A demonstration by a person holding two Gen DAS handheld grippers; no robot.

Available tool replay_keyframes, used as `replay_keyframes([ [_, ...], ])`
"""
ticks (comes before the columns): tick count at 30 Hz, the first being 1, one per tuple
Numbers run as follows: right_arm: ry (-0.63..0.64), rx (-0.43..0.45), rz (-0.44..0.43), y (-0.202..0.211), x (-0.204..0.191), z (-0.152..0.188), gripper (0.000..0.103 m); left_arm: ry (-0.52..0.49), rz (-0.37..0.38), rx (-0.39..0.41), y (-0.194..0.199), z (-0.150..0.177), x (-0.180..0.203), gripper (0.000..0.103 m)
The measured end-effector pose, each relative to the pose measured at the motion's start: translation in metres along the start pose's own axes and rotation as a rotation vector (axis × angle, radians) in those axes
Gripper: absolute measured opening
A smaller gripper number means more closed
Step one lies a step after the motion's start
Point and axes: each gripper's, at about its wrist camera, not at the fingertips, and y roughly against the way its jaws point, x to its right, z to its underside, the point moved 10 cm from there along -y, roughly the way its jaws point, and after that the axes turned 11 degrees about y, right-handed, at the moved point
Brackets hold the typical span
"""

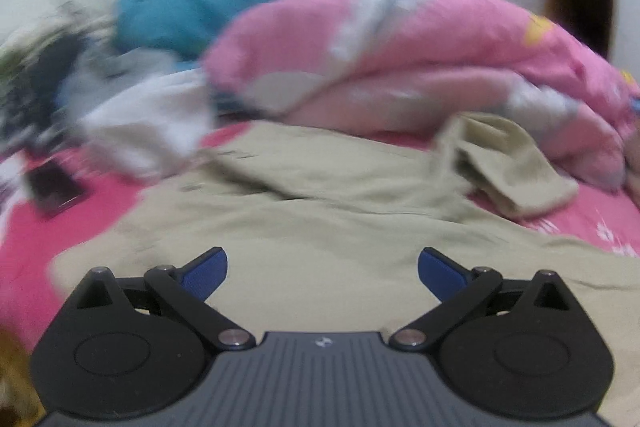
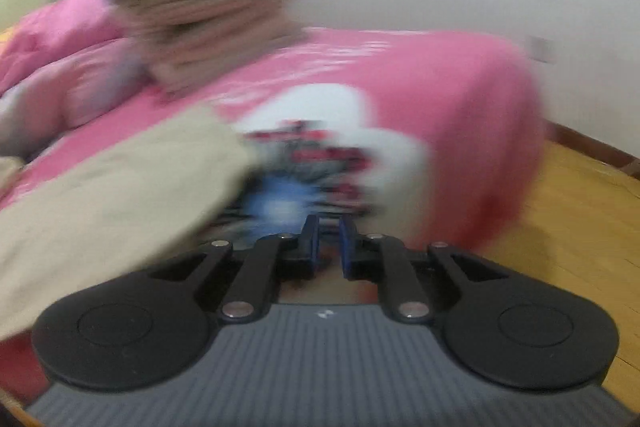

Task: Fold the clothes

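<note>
Lying spread across the pink bed (image 1: 100, 199), a beige garment (image 1: 320, 219) fills the middle of the left wrist view. The left gripper (image 1: 322, 269) hangs over that garment, jaws wide apart and empty. Behind the garment sits a pink quilt (image 1: 400, 39). The right gripper (image 2: 329, 241) is beside the garment's edge, jaws nearly closed with a narrow gap, nothing visibly between them.
</note>
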Motion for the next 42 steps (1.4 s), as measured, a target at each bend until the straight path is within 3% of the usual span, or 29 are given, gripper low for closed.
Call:
replay_keyframes([
  [3,0.019,0.112,-0.134,0.027,-0.035,-0.021,0.011,0.103,-0.047,0.002,0.017,0.002,-0.042,0.102],
  [5,0.115,0.158,-0.294,0.036,-0.095,-0.032,0.011,0.167,-0.070,-0.002,0.026,0.008,-0.065,0.102],
  [8,0.230,0.135,-0.534,0.037,-0.184,-0.034,0.012,0.256,-0.099,-0.009,0.039,0.018,-0.097,0.101],
  [11,0.289,0.081,-0.650,0.033,-0.233,-0.019,0.012,0.292,-0.102,-0.029,0.040,0.031,-0.110,0.101],
  [13,0.306,0.012,-0.648,0.030,-0.231,0.000,0.012,0.298,-0.105,-0.044,0.038,0.038,-0.117,0.100],
  [16,0.237,-0.015,-0.662,0.046,-0.199,0.028,0.012,0.298,-0.120,-0.041,0.033,0.039,-0.126,0.099],
  [19,0.317,-0.172,-0.539,0.053,-0.175,0.059,0.023,0.287,-0.115,-0.002,0.031,0.025,-0.125,0.099],
  [20,0.349,-0.207,-0.497,0.056,-0.169,0.063,0.023,0.268,-0.109,0.010,0.030,0.019,-0.121,0.099],
  [22,0.345,-0.175,-0.515,0.069,-0.172,0.046,0.023,0.214,-0.086,0.030,0.028,0.006,-0.106,0.099],
  [26,0.343,-0.008,-0.680,0.090,-0.240,-0.020,0.027,0.117,-0.022,0.044,0.015,-0.018,-0.063,0.099],
  [29,0.401,0.040,-0.796,0.089,-0.305,-0.049,0.041,0.077,0.014,0.034,-0.005,-0.033,-0.031,0.099],
  [33,0.457,0.048,-0.908,0.070,-0.386,-0.075,0.043,0.056,0.036,-0.008,-0.048,-0.050,0.004,0.099],
  [37,0.591,0.031,-0.963,0.052,-0.467,-0.079,0.052,0.044,0.037,-0.007,-0.092,-0.061,0.028,0.099],
  [40,0.719,0.021,-0.946,0.038,-0.506,-0.063,0.062,0.050,0.026,0.007,-0.123,-0.066,0.039,0.099],
  [42,0.719,-0.002,-0.922,0.020,-0.518,-0.059,0.063,0.069,0.024,0.010,-0.138,-0.065,0.041,0.099],
])
